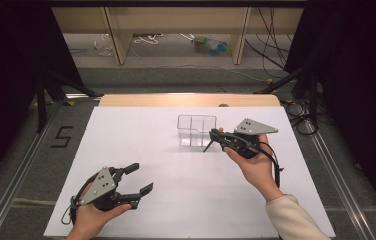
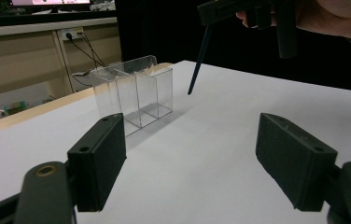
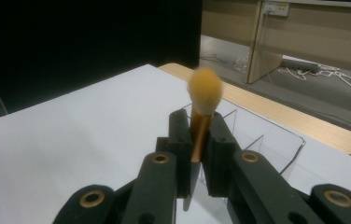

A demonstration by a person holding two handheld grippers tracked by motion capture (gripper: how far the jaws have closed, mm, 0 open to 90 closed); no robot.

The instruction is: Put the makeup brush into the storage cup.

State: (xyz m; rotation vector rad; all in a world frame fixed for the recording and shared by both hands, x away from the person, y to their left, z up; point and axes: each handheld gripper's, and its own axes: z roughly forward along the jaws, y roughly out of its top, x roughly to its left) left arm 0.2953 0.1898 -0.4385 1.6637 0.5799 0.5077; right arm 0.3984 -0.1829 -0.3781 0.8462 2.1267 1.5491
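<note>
Left gripper point(image 1: 137, 179): held low at the near left of the table, jaws spread wide, nothing between them; its own view shows both black pads apart over bare sheet.
White sheet point(image 1: 141, 150): covers the table top; a strip of wood shows along the far edge.
Clear organizer point(image 1: 196, 130): transparent box with inner dividers, standing upright on the sheet at centre, toward the far side; compartments look empty (walls are see-through, so hard to be sure).
Makeup brush point(image 3: 204, 100): clamped between the right gripper's pads by its gold ferrule, tan bristles up, dark handle point(image 1: 209, 145) slanting down toward the sheet, just right of the organizer.
Right gripper point(image 1: 219, 136): closed tight on the brush, held above the table beside the organizer.
</note>
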